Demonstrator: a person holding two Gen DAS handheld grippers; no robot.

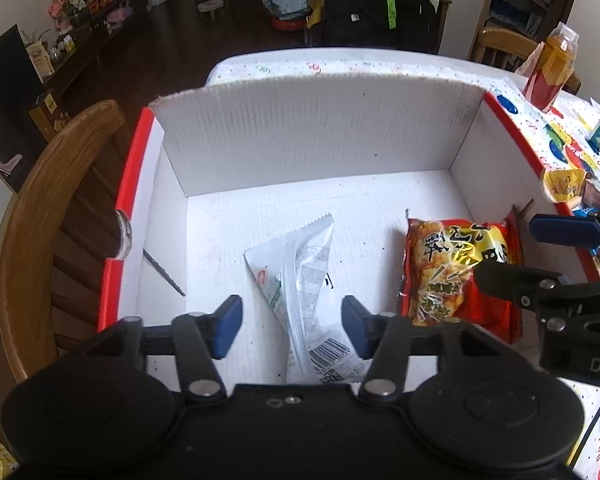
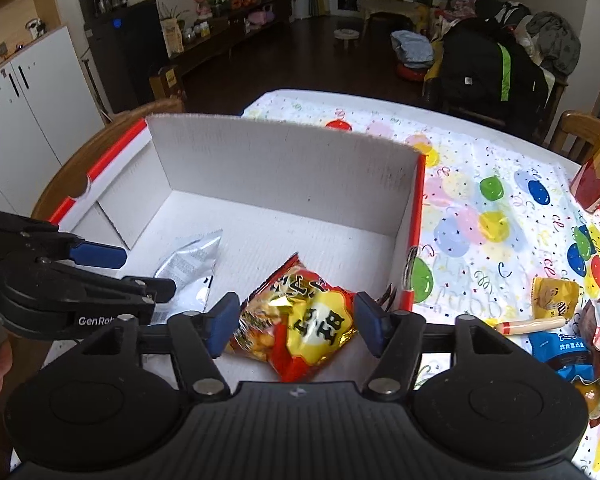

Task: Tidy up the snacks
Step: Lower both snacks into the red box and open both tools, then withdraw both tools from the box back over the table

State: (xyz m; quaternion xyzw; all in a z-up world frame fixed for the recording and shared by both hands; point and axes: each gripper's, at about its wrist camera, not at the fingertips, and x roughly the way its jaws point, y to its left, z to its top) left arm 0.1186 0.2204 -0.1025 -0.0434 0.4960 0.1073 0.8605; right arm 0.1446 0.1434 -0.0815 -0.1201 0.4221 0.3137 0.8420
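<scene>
- The white box [image 2: 284, 160] on my counter [image 2: 500, 184] already holds two snacks.
- The red packet [image 2: 300, 320], light and crinkly, lies under my right gripper [image 2: 294, 326], jaws wide, empty; I'd pinch its puffed middle.
- The silver packet [image 1: 300, 280], slippery, lies under my left gripper [image 1: 292, 326], likewise open.

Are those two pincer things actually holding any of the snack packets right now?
No. The left gripper is open over the white packet, and the right gripper is open over the red packet; both packets lie in the box.
</scene>
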